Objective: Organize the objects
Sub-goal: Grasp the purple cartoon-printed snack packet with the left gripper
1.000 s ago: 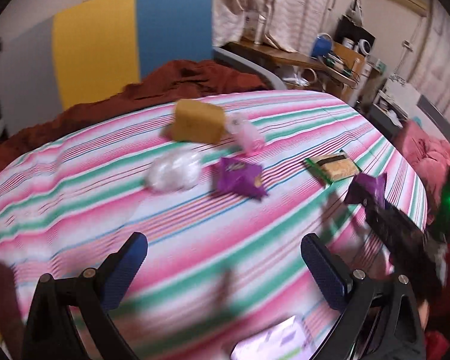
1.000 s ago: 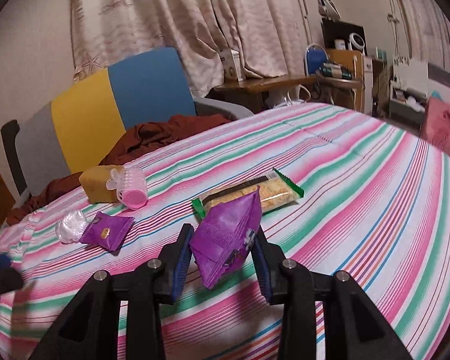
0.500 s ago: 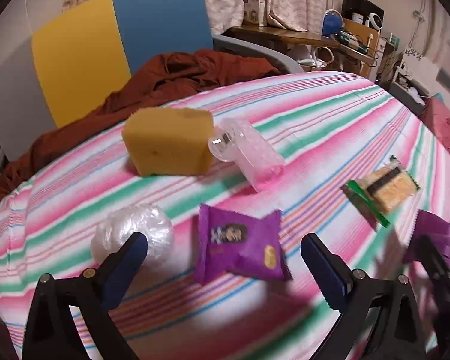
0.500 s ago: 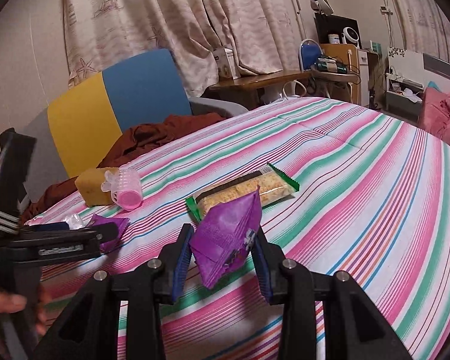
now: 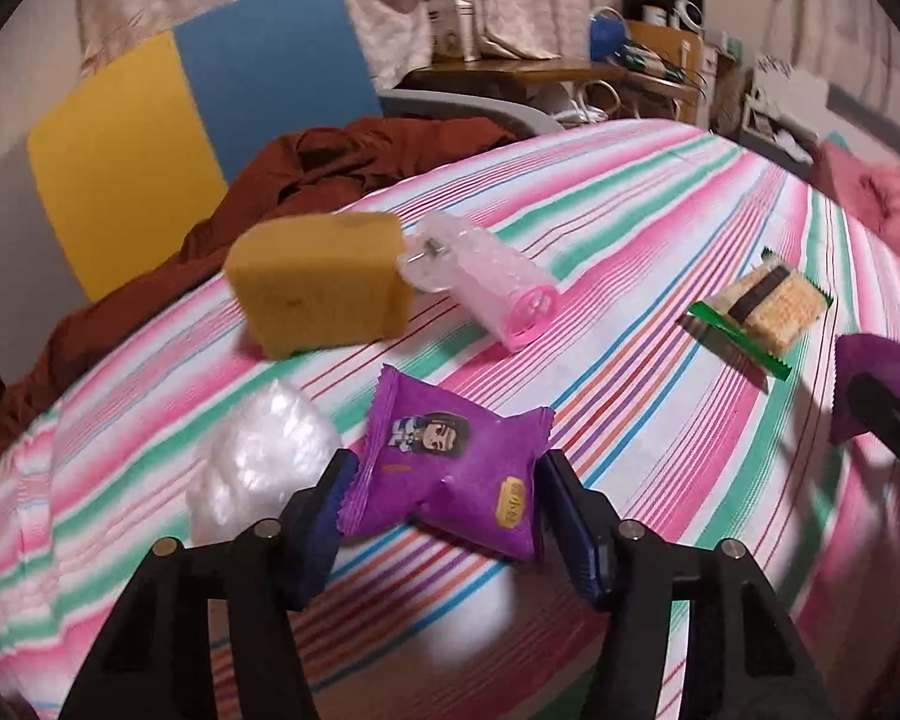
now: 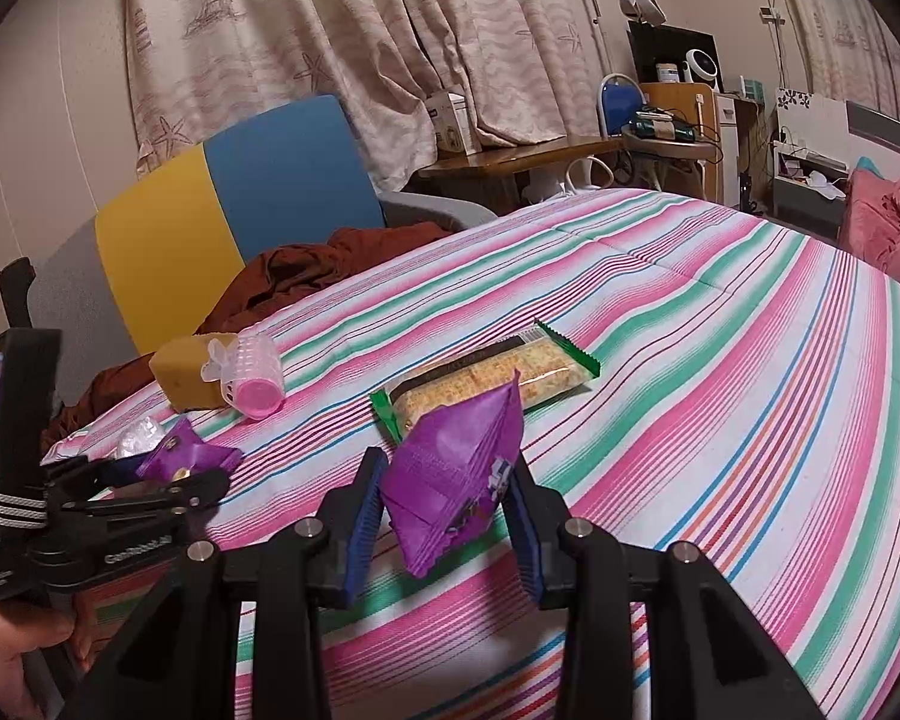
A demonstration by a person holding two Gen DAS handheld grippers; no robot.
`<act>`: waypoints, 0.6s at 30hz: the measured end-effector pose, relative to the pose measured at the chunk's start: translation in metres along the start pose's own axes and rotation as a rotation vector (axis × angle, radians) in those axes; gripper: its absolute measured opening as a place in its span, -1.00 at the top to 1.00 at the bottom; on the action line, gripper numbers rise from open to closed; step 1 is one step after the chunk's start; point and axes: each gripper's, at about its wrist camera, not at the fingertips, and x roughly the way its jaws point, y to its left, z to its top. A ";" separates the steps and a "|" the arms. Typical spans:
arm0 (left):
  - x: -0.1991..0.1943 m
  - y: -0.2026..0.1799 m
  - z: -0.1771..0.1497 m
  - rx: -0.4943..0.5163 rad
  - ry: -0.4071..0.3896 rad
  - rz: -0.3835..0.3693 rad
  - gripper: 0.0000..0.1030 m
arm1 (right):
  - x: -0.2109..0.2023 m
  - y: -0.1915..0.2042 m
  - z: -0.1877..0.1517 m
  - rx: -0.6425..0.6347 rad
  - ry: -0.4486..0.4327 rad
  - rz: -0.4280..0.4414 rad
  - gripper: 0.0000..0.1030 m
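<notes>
Left gripper [image 5: 444,516]: jaws closing around the purple snack packet [image 5: 450,468] that lies on the striped cloth [image 5: 660,420]; half a second ago they stood wide and clear of it. The blue pads now sit at the packet's two crimped side edges, and firm pressure cannot be confirmed. Judgement: the grasp is under way, so this item should soon be ready to lift and sort.

Right gripper [image 6: 444,510]: unchanged, narrow jaws clamped on a second purple packet [image 6: 456,474], held upright clear of the cloth.

Materials, near to far:
- Both packets are glossy foil pillows with serrated ends, light and crushable; the near one carries a cartoon print.
- Just left of the near packet, a crumpled ball of clear plastic film [image 5: 258,456], translucent and soft.
- Beyond, a yellow sponge block [image 5: 318,282], porous with rounded corners, touching a pink hair roller [image 5: 486,282], a ridged cylinder lying on its side.
- To the right, a cracker bar in clear wrap with green ends [image 5: 762,306], flat and rigid-looking.
- Farthest, rumpled rust-brown fabric [image 5: 354,162] at the cloth's rear edge, before a yellow-and-blue chair back [image 5: 198,120]
</notes>
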 end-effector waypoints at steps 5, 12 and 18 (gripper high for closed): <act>-0.009 0.012 -0.013 -0.059 -0.008 -0.012 -0.16 | 0.000 -0.001 0.000 0.006 0.002 -0.001 0.26; -0.036 0.020 -0.034 -0.089 -0.074 -0.006 -0.15 | -0.002 0.002 -0.001 -0.006 -0.011 -0.007 0.26; -0.068 0.031 -0.061 -0.146 -0.134 0.013 -0.13 | -0.003 0.004 0.000 -0.019 -0.021 -0.014 0.26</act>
